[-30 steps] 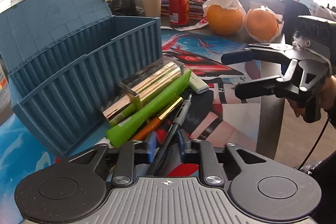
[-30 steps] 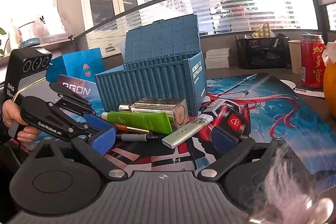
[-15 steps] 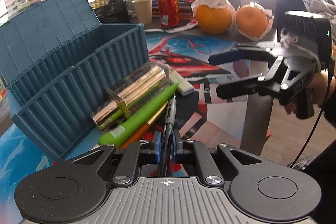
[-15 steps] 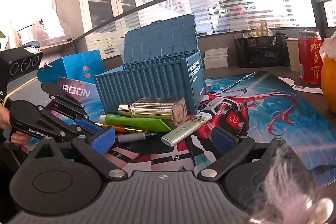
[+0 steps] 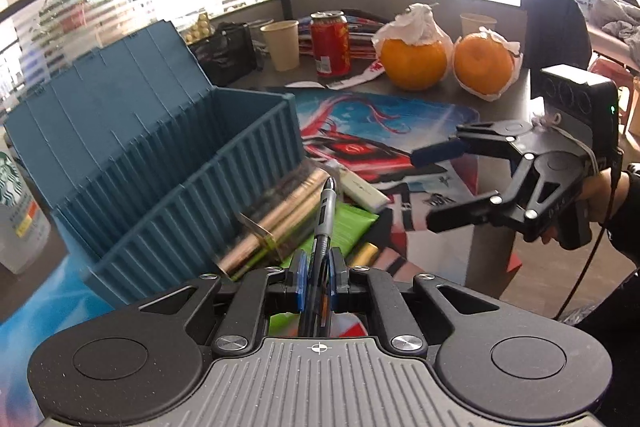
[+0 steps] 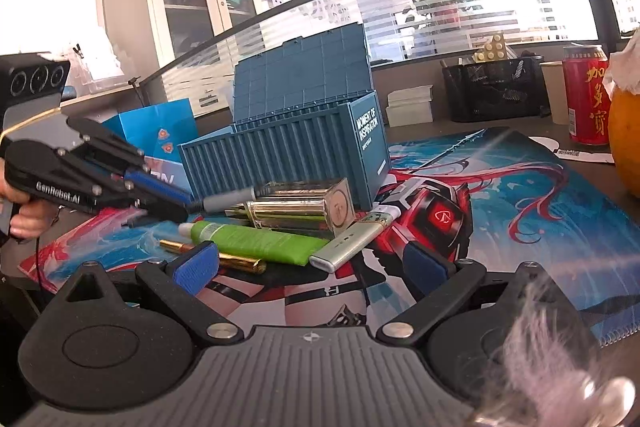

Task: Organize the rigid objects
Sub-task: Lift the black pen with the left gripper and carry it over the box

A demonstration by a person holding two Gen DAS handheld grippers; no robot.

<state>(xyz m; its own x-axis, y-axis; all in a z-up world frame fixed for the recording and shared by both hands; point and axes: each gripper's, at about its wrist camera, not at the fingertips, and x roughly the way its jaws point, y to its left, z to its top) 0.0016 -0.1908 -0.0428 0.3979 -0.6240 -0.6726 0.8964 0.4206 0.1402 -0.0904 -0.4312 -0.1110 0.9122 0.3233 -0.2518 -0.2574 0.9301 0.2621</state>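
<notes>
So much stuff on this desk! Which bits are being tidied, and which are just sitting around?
Being tidied:
- pen, gripped by the left gripper
- green tube
- gold case
- white stick
- blue container box

Just lying about:
- red can
- oranges
- paper cup

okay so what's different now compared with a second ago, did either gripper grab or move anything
The left gripper closed on the grey pen and has lifted it off the pile; its tip now hangs above the gold box and green tube. The right gripper stayed open and in place. The pile beside the open blue container and the white stick lie as before.
</notes>
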